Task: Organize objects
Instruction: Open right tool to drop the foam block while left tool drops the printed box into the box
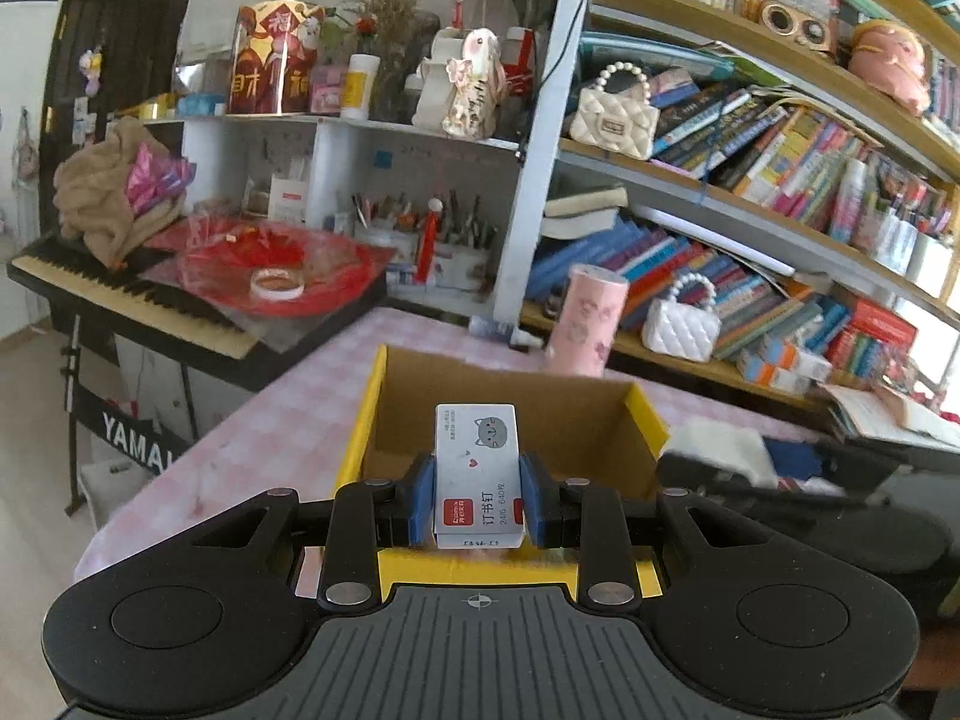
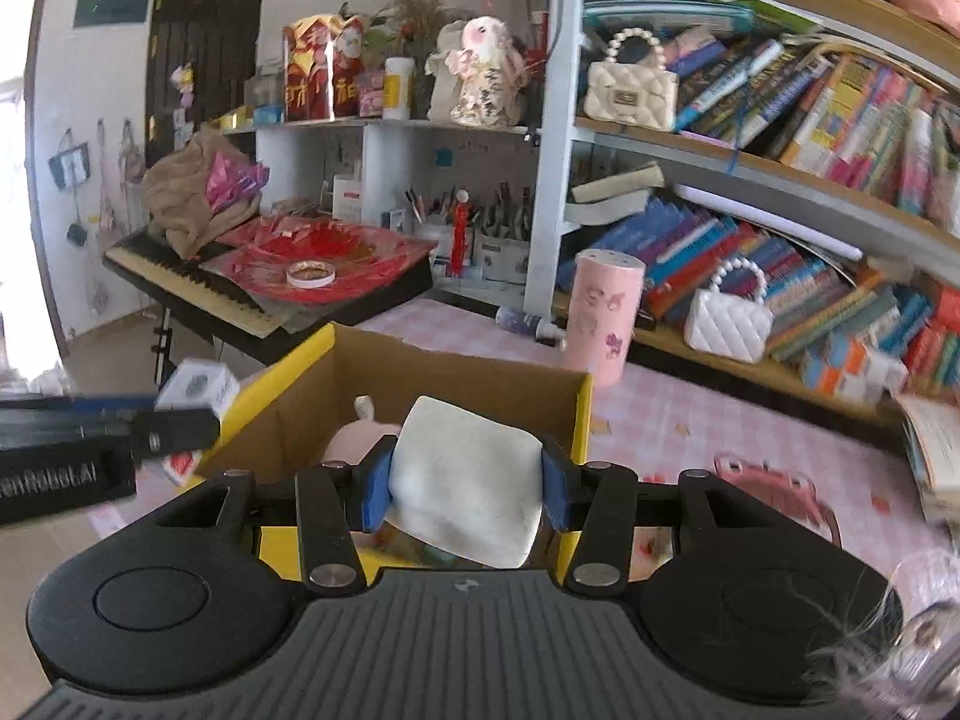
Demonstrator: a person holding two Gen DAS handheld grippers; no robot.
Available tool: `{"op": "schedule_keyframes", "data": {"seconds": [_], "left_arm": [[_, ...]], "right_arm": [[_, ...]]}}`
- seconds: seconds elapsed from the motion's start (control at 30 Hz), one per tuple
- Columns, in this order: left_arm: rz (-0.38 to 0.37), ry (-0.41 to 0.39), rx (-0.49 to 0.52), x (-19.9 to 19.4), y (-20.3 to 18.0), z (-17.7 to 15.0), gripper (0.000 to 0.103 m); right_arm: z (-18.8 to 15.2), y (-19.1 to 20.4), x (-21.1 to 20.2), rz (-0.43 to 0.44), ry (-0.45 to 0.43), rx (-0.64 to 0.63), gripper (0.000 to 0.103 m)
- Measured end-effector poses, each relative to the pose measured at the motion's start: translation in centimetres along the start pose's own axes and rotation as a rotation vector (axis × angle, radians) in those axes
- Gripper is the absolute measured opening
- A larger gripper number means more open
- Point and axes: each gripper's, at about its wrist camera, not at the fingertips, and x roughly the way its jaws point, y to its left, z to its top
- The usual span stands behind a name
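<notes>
While both hover over the yellow-edged cardboard box [image 1: 510, 420] on the pink-checked desk [image 1: 288, 396], my left gripper [image 1: 478, 501] jaws clamp a small white staple box [image 1: 477, 468] (cat print); right gripper [image 2: 467, 489] jaws squeeze a folded white cloth [image 2: 465, 480].

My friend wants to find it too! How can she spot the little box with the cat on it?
Look at the pink checked table and the yellow cardboard box on it. Just above the box's near edge, the left gripper pinches a small staple box between blue pads. It is white, with a grey cat face and a red square label, unlike the plain white cloth nearby.
</notes>
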Motion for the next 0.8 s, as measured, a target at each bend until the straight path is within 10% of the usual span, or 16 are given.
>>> {"op": "schedule_keyframes", "data": {"seconds": [0.43, 0.8], "left_arm": [[0.046, 0.170, -0.005, 8.0, -2.0, -1.4, 0.028], [0.060, 0.196, -0.012, 9.0, -2.3, -1.8, 0.039]], "right_arm": [[-2.0, -0.2, 9.2, 0.189, 0.172, -0.189, 0.046], [-2.4, -1.8, 10.2, 0.210, 0.220, -0.076, 0.063]]}}
